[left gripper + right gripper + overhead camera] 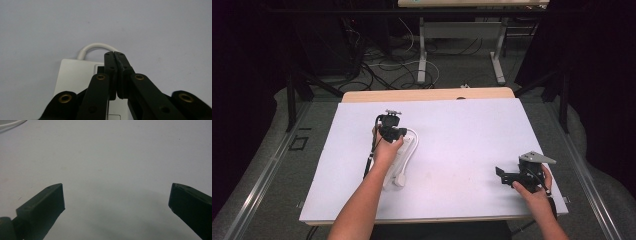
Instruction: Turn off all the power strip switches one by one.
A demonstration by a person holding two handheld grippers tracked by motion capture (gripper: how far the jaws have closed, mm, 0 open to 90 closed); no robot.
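Observation:
A white power strip (408,148) lies on the white table (462,130), left of the middle, with its white cable (414,136) looping around its far end. My left gripper (391,132) is directly over the strip and points down at it. In the left gripper view the jaws (114,53) are pressed together with nothing between them, above the far end of the strip (75,75) where the cable (96,46) bends out. My right gripper (504,176) rests near the table's front right. Its jaws (116,195) stand wide open over bare table surface.
The strip's white plug (399,180) lies toward the front edge, beside the left forearm. A bit of white cable (10,125) crosses the top left corner of the right gripper view. Beyond the table, a desk frame (422,55) stands over tangled floor cables (387,65).

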